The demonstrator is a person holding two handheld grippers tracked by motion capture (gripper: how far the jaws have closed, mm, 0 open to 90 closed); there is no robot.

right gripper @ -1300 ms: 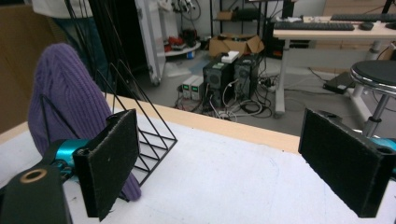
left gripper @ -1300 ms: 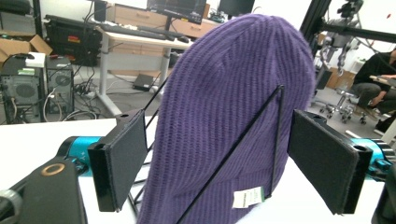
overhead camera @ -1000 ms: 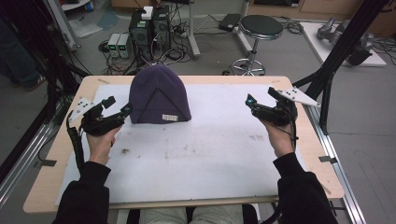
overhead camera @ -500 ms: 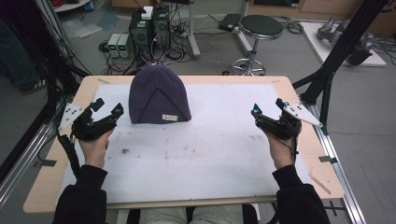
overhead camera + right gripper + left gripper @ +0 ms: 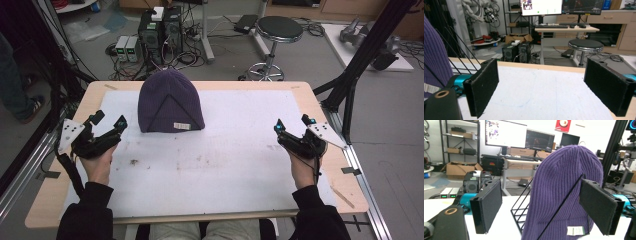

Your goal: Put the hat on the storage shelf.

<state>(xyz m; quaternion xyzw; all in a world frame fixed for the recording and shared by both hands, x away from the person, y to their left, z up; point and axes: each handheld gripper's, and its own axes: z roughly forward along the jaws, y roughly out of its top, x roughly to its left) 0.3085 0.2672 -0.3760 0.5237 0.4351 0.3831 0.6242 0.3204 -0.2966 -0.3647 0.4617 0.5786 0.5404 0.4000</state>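
High view: the left gripper (image 5: 109, 122) sits at the table's (image 5: 225, 175) left edge, jaws spread wide and gripping nothing. Just ahead and to its right, the purple beanie (image 5: 170, 102) stands draped over a black wire stand (image 5: 524, 212), close to that gripper without touching it. Well off to the beanie's right, the right gripper (image 5: 292, 127) hovers near the right edge, jaws parted and empty too.

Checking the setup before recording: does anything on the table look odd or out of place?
Nothing looks damaged or spilled. The purple beanie sits upright over a black wire stand, which is deliberate. The white mat carries faint smudges. Both claws, left and right, are open and hold nothing.
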